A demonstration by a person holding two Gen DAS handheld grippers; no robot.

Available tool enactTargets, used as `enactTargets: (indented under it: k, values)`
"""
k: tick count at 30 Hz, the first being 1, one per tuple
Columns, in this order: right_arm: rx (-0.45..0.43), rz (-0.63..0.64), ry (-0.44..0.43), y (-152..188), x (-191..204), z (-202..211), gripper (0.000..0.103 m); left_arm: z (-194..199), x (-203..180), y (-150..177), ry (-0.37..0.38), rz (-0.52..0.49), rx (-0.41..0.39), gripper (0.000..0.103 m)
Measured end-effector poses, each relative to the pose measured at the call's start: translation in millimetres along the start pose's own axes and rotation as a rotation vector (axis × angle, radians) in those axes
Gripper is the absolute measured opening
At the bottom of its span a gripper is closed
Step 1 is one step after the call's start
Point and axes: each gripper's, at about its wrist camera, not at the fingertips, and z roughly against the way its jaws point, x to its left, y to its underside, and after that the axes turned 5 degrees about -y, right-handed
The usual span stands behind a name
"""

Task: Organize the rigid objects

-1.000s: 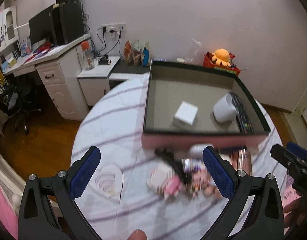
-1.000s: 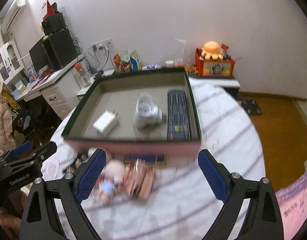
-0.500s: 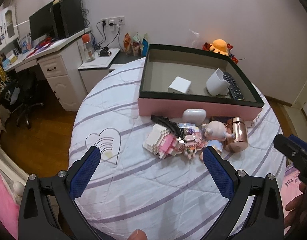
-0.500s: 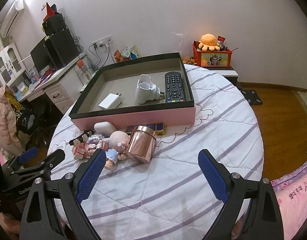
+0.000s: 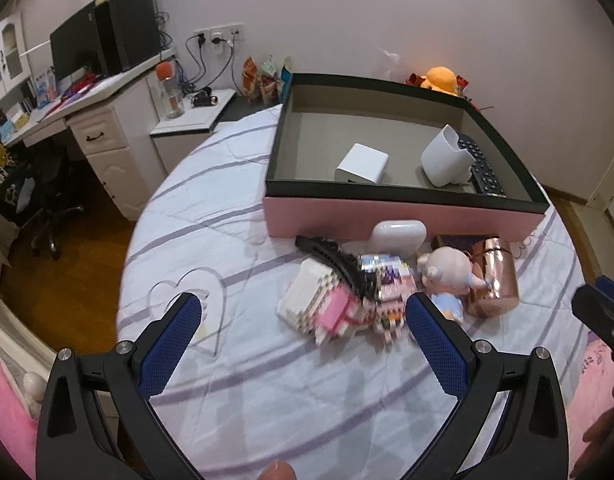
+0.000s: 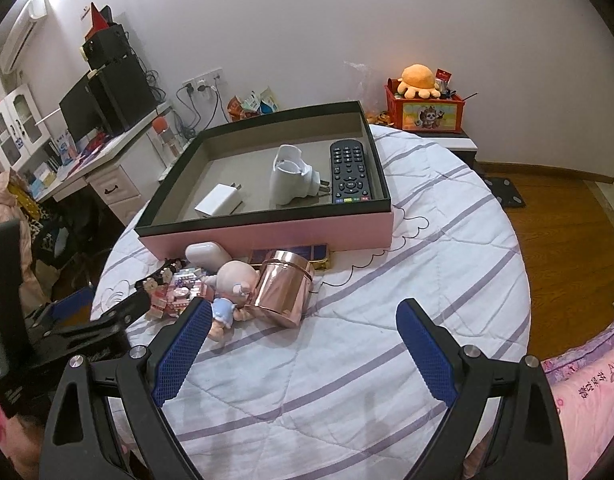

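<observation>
A pink box (image 5: 403, 216) with a dark rim (image 6: 263, 224) sits on the round table. It holds a white charger (image 6: 218, 202), a white plug-in device (image 6: 289, 176) and a black remote (image 6: 350, 172). In front of it lie a white case (image 5: 397, 234), a black hair clip (image 5: 331, 254), pink block toys (image 5: 335, 308), a doll (image 6: 231, 284) and a rose-gold can (image 6: 285, 286). My left gripper (image 5: 303, 322) is open and empty, just short of the block toys. My right gripper (image 6: 303, 332) is open and empty, just short of the can.
The striped white cloth (image 6: 427, 264) covers the table. A white desk (image 5: 87, 120) with a monitor stands at the left, with a low cabinet (image 5: 195, 120) beside it. A red toy box (image 6: 425, 108) with an orange plush stands behind the table. A pink quilt (image 6: 587, 392) lies at the right.
Both grippers pulled back from the box toward the table's near edge a second ago, then the left gripper moved forward again toward the block toys. Objects have not moved.
</observation>
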Motion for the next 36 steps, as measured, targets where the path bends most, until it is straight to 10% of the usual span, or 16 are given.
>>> enactTargets:
  k: [6,11,17,36]
  values:
    - [0.017,-0.014,0.012,-3,-6,-10,0.095,-21,-6,-8,0.001,-0.023,-0.002,0.097]
    - [0.025,-0.015,0.015,-5,-7,-15,0.095,-32,-6,-7,0.033,-0.021,0.033,0.059]
    - [0.030,-0.013,0.017,-6,-7,-17,0.095,-28,-8,-7,0.061,-0.026,0.018,0.042]
    - [0.036,0.006,0.012,-6,-2,-18,0.095,-27,0,-15,0.064,-0.014,-0.005,0.042]
